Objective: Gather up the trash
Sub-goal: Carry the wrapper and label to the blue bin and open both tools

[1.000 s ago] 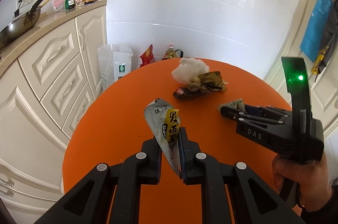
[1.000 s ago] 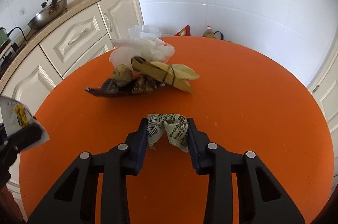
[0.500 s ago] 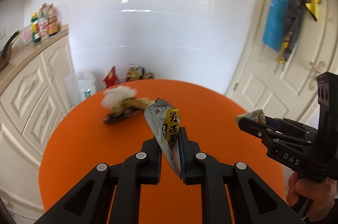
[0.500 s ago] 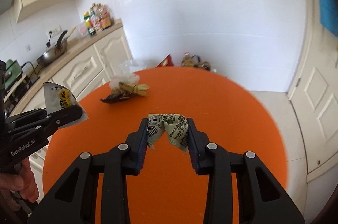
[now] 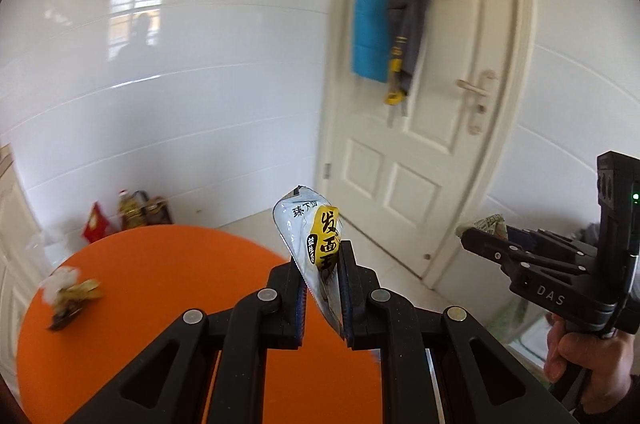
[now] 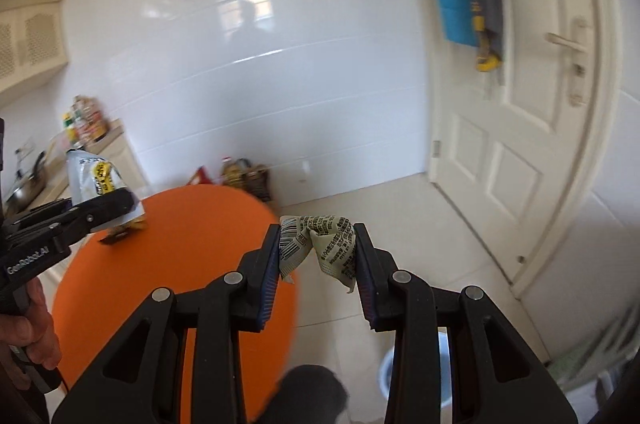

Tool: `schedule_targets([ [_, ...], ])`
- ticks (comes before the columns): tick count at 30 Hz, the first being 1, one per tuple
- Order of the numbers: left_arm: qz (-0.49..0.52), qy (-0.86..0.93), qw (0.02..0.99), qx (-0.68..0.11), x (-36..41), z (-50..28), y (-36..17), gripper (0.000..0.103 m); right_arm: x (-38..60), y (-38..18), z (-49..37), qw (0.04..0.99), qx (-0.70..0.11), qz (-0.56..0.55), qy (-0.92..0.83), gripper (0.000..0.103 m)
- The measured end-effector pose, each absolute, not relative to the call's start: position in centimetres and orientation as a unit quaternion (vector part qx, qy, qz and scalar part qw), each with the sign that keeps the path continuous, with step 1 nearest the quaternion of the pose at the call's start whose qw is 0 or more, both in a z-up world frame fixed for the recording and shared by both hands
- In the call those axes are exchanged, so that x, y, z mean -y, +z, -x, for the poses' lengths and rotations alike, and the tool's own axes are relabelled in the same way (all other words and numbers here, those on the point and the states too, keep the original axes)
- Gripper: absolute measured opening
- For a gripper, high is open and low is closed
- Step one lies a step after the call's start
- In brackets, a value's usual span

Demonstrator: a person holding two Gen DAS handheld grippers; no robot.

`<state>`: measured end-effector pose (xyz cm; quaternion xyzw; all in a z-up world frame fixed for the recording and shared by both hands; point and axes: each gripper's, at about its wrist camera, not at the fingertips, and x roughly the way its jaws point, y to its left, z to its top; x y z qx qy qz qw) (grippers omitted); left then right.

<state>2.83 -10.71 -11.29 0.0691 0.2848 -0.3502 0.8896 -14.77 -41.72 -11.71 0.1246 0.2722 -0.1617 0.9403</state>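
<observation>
My left gripper [image 5: 323,256] is shut on a silver and yellow snack wrapper [image 5: 310,232], held upright over the right edge of the round orange table [image 5: 168,280]. It also shows in the right wrist view [image 6: 98,178]. My right gripper [image 6: 316,244] is shut on a crumpled printed wrapper [image 6: 320,244], held in the air past the table edge, over the tiled floor. It also shows in the left wrist view [image 5: 490,225]. A pile of leftover trash [image 5: 68,292] with white tissue lies on the far left of the table.
A white door [image 5: 424,128] with hanging blue, grey and yellow cloths stands ahead. A pale round bin [image 6: 412,368] sits on the floor below my right gripper. Bags and bottles [image 5: 132,212] stand by the wall. Kitchen cabinets [image 6: 104,152] are at left.
Both grippers have swung right and away from the table, each still holding its wrapper. The trash pile has slid to the far left of view, and the door and floor have come into view.
</observation>
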Motion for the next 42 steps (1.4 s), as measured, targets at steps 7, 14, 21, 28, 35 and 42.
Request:
schedule_targets([
  [7,-0.087,-0.436,0.838,-0.315,18.8,-2.3,-13.0,0.01,49.3,-13.0,21.4,0.911,-0.276,-0.169,-0.256,0.034],
  [14,-0.117,-0.478,0.785,-0.377,25.6,-3.6,-17.1,0.01,55.1,-18.2,23.4,0.876,-0.31,-0.225,-0.293,0.034],
  [21,-0.145,-0.48,0.732,-0.462,29.9,-9.4,-22.7,0.01,59.0,-25.5,22.3,0.839,-0.36,-0.294,-0.284,0.034],
  [28,-0.163,-0.473,0.688,-0.526,35.7,-12.6,-27.6,0.01,61.2,-30.4,20.8,0.808,-0.386,-0.353,-0.271,0.037],
  [35,-0.184,-0.46,0.67,-0.553,39.4,-13.9,-29.3,0.05,63.4,-32.7,20.7,0.785,-0.394,-0.387,-0.279,0.05],
  [42,-0.195,-0.443,0.692,-0.536,41.1,-14.9,-30.2,0.073,63.8,-33.0,21.6,0.777,-0.391,-0.4,-0.288,0.085],
])
